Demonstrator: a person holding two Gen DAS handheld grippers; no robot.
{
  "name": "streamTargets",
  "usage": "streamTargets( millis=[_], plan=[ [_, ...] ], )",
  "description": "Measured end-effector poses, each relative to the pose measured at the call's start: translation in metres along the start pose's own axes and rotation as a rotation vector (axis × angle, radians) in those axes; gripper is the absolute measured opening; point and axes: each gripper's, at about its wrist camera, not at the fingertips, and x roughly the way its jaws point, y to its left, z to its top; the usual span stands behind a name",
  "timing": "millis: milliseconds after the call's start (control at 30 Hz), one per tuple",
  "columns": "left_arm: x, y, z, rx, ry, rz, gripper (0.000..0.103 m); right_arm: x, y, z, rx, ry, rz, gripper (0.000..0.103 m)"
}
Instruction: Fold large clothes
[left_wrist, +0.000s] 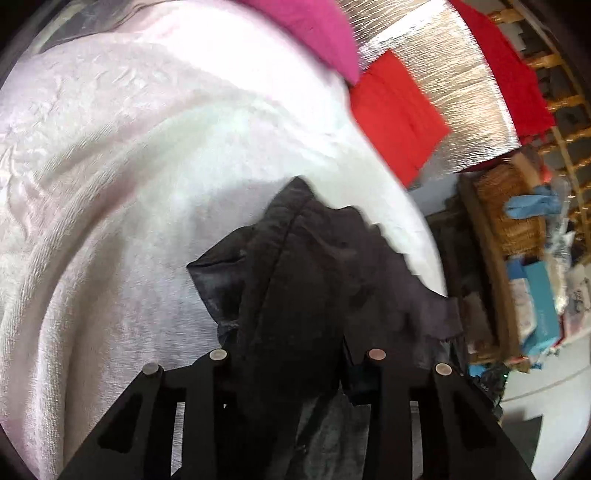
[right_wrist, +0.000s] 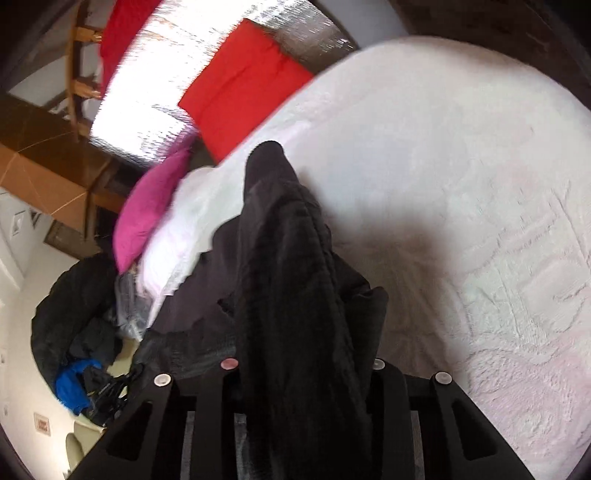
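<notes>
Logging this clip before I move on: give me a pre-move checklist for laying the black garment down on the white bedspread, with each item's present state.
1. Left hand-held gripper has hold of the black garment: ok, cloth is bunched between its fingers.
2. Right hand-held gripper has hold of the garment: ok, a thick fold runs between its fingers.
3. Garment spread flat between the two grips: not ok, it is crumpled in both views.
4. White bedspread free of clutter under the garment: ok where visible.
5. Pink pillow and red cushion clear of the garment: ok, both lie at the far edge.
6. Garment fully off the bed: cannot tell.
</notes>
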Motion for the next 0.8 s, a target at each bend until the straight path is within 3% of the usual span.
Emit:
streamTargets(
  millis=[67,133,200,300,400,467,567,667,800],
  plan=[
    [0.006,0.005,0.000,-0.024,0.012,0.024,0.046,0.006,-0.012,0.001,0.048,0.024,0.011,0.035],
    [0.005,0.005,-0.001,-0.026,0.017,0.040,0.052,0.007,-0.018,0.002,0.084,0.036,0.027,0.058],
    [0.003,0.002,-0.002,-0.016,0.032,0.075,0.064,0.005,-0.022,0.001,0.107,0.033,0.004,0.066],
    [-0.006,-0.009,-0.007,0.027,0.010,0.123,0.068,-0.006,-0.024,-0.002,0.122,0.014,0.008,0.066],
    [-0.027,-0.020,-0.018,0.087,-0.057,0.185,0.069,-0.026,-0.017,-0.009,0.083,-0.045,-0.041,0.067],
    [-0.049,-0.032,-0.028,0.146,-0.145,0.228,0.071,-0.047,-0.004,-0.020,0.018,-0.112,-0.115,0.067],
    [-0.073,-0.046,-0.046,0.234,-0.221,0.268,0.081,-0.073,0.019,-0.041,-0.110,-0.189,-0.192,0.067],
    [-0.082,-0.046,-0.060,0.262,-0.230,0.298,0.081,-0.097,0.028,-0.061,-0.170,-0.244,-0.195,0.067],
    [-0.074,-0.041,-0.076,0.259,-0.172,0.349,0.081,-0.116,0.028,-0.090,-0.200,-0.263,-0.165,0.067]
  ],
)
